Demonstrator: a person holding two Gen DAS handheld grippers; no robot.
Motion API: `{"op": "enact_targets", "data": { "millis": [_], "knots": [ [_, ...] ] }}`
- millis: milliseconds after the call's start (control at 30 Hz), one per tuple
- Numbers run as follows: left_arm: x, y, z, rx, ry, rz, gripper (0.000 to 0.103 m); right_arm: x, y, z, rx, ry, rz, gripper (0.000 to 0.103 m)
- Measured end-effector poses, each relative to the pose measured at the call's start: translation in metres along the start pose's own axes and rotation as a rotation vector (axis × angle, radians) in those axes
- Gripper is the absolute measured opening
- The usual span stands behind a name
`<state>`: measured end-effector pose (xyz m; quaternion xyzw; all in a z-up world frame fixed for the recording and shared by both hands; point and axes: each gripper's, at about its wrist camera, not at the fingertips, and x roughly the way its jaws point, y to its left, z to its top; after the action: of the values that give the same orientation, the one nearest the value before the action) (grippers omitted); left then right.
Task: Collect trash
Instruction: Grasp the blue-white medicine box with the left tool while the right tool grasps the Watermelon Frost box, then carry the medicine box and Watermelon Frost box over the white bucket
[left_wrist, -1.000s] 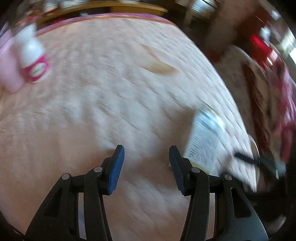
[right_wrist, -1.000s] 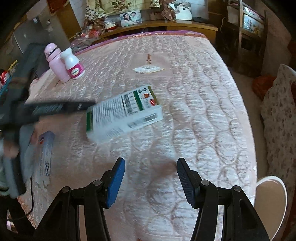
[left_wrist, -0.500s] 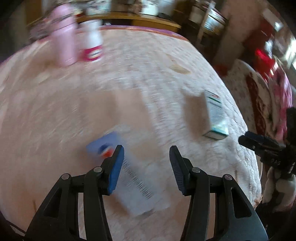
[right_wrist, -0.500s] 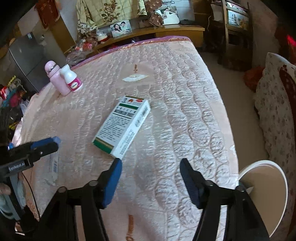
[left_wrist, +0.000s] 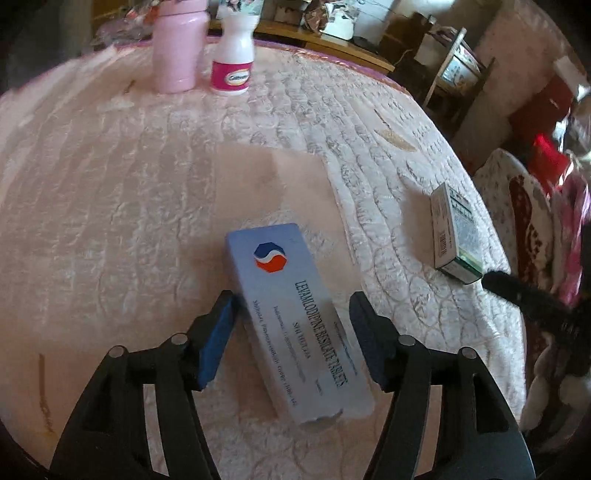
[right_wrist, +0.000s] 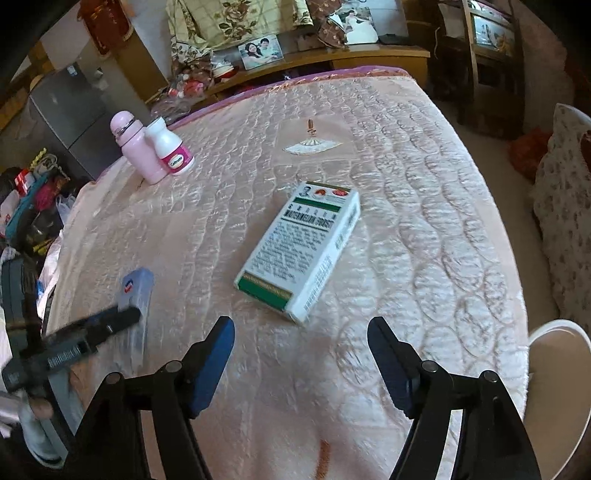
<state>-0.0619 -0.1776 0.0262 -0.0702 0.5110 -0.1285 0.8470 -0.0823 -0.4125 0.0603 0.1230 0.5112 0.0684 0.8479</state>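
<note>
Bare quilt (right_wrist: 424, 229) surrounds green box (right_wrist: 299, 247).

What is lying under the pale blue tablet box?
The pale blue tablet box lies flat on the pink quilted mattress. Whatever its own footprint covers cannot be seen.

The left gripper (left_wrist: 291, 332) is held low and angled downward, its two blue-padded fingers (left_wrist: 216, 338) spread wide apart, with a clear gap on each side of what lies between them. The right gripper (right_wrist: 301, 363) is also tilted downward, its blue pads (right_wrist: 388, 363) spread wide with nothing between them. In the right wrist view, the left gripper (right_wrist: 110, 325) appears far to the left of the right one, blurred, its black body gripped by the person's hand (right_wrist: 38, 408).
</note>
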Motion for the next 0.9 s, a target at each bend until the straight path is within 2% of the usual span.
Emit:
{"op": "enact_targets", "data": {
  "millis": [67, 167, 233, 333, 367, 400, 567, 900],
  "knots": [
    [0.004, -0.006, 0.002, 0.029, -0.008, 0.017, 0.07, 0.008, 0.004, 0.01, 0.002, -0.004, -0.005, 0.072],
    [0.011, -0.014, 0.007, 0.087, -0.008, 0.043, 0.07, 0.024, 0.01, 0.027, 0.01, -0.008, -0.033, 0.072],
    [0.013, -0.014, 0.009, 0.11, -0.005, 0.034, 0.069, 0.039, 0.012, 0.038, 0.02, 0.01, -0.072, 0.072],
    [0.011, -0.011, 0.01, 0.111, -0.003, 0.013, 0.052, 0.052, 0.013, 0.044, 0.022, 0.019, -0.092, 0.072],
    [0.011, -0.01, 0.011, 0.111, 0.004, 0.001, 0.052, 0.053, 0.014, 0.045, 0.01, 0.012, -0.109, 0.062],
    [0.01, -0.01, 0.01, 0.108, 0.01, -0.01, 0.052, 0.053, 0.013, 0.045, 0.005, 0.018, -0.113, 0.063],
    [-0.002, -0.02, 0.007, 0.104, 0.019, -0.081, 0.052, 0.024, 0.006, 0.028, -0.03, -0.017, -0.096, 0.061],
    [-0.016, -0.094, 0.001, 0.201, 0.002, -0.177, 0.051, -0.053, -0.028, -0.016, -0.027, -0.077, -0.127, 0.061]
  ]
}}
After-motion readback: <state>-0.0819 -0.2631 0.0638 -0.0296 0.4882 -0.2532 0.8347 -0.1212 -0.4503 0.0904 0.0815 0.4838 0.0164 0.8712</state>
